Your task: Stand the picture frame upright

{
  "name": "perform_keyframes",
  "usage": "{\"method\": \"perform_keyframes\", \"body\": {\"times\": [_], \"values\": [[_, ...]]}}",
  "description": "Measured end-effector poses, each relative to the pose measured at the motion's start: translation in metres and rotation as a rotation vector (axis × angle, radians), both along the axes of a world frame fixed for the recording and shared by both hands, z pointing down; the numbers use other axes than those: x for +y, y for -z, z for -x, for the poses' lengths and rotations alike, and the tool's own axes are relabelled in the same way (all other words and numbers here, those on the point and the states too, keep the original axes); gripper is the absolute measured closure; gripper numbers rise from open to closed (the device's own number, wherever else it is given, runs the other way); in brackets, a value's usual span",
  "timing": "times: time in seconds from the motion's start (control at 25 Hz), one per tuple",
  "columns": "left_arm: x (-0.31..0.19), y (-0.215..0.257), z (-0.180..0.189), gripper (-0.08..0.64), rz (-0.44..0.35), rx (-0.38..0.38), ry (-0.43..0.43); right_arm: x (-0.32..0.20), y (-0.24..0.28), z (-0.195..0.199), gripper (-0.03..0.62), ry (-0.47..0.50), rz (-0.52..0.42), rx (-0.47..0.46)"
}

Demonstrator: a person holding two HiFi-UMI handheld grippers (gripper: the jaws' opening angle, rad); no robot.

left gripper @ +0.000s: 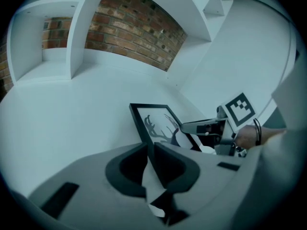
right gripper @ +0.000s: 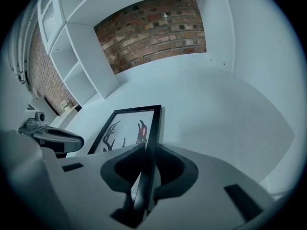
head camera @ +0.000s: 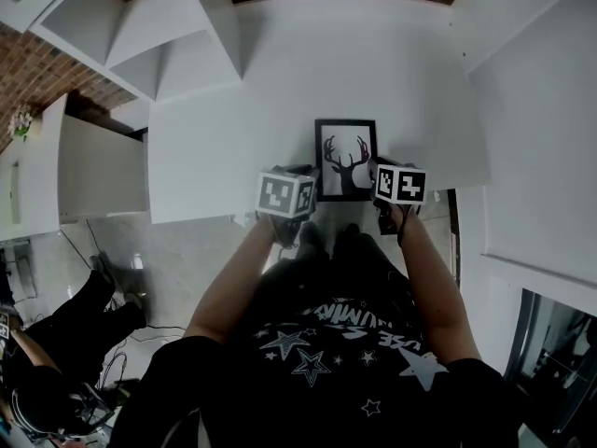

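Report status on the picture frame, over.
Left gripper shut on left edge of picture frame, right gripper shut on right edge. Frame faces up, not upright yet. White table around it bare, nothing in the way.

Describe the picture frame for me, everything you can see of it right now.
The picture frame is a thin black rectangle, set portrait way, around a white print of a black antlered deer silhouette. It is near the front edge of the white tabletop, facing up toward the head view, not yet upright. The left gripper has its jaws closed on the frame's left edge, the right gripper on its right edge. Whether it rests on the table or is lifted is unclear.
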State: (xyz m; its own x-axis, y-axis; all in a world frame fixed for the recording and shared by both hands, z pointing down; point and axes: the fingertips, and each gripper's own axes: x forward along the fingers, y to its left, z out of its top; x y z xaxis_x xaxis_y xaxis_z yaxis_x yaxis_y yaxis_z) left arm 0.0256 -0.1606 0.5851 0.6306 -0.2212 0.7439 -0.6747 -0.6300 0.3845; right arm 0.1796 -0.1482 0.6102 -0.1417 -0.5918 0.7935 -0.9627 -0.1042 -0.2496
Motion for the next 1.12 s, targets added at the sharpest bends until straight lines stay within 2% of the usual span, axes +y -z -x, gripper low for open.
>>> {"method": "perform_keyframes", "body": {"times": [0.08,0.2,0.28,0.56,1.12], "values": [[0.006,-0.003,-0.001,0.524,0.004,-0.014,-0.004,0.006,-0.001,0.0,0.514,0.001,0.004,-0.005],[0.017,-0.008,-0.004,0.452,0.027,-0.018,0.006,0.016,-0.004,-0.001,0.514,0.019,0.011,-0.009],[0.023,-0.008,-0.006,0.439,0.039,-0.012,0.027,0.019,-0.003,-0.002,0.514,0.038,0.01,-0.012],[0.044,-0.012,-0.011,0.419,0.046,-0.052,0.085,0.038,-0.004,0.001,0.514,0.092,0.013,-0.03],[0.07,-0.029,-0.009,0.407,0.07,-0.141,0.143,0.064,-0.003,0.009,0.512,0.108,-0.008,-0.077]]}}
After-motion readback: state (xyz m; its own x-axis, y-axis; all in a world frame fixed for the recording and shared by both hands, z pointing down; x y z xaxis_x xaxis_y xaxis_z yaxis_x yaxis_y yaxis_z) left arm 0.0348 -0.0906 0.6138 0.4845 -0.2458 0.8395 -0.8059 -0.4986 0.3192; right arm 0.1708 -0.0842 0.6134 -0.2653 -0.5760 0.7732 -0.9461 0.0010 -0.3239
